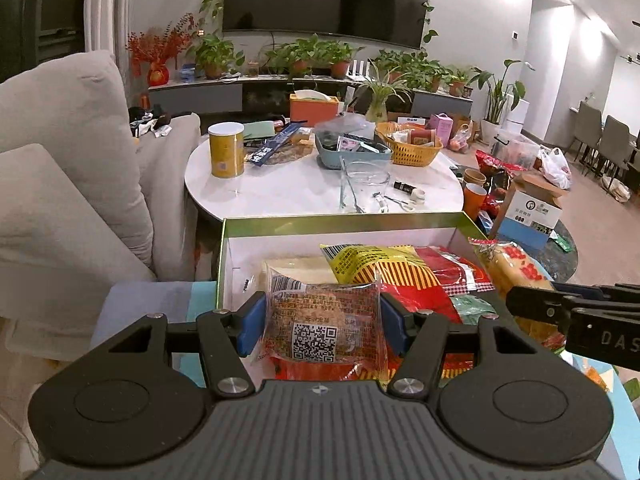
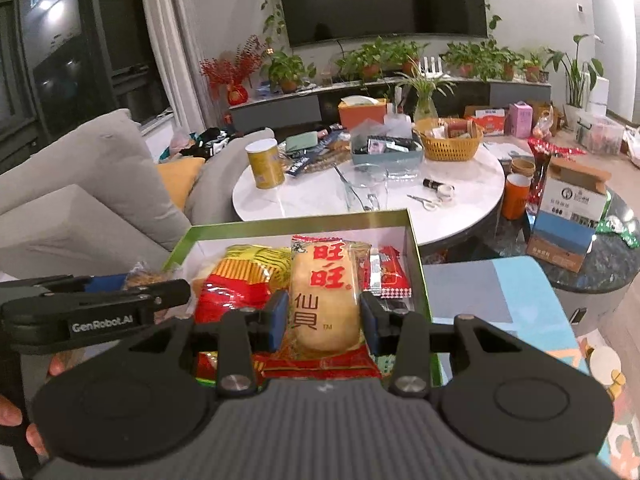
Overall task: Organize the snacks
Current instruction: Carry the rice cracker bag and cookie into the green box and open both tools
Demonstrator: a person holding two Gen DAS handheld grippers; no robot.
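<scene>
A green-rimmed white box holds several snack packets. My left gripper is shut on a clear packet with a brown snack and a QR code, held over the box's near left part. My right gripper is shut on a pale rice-cracker packet with red characters, held over the box; it also shows at the right of the left wrist view. A yellow-and-red striped packet and red packets lie in the box.
The box sits on a blue patterned surface. Beyond it stands a round white table with a yellow can, baskets, a glass dish and scissors. A grey sofa is at the left. Boxes and cups stand at the right.
</scene>
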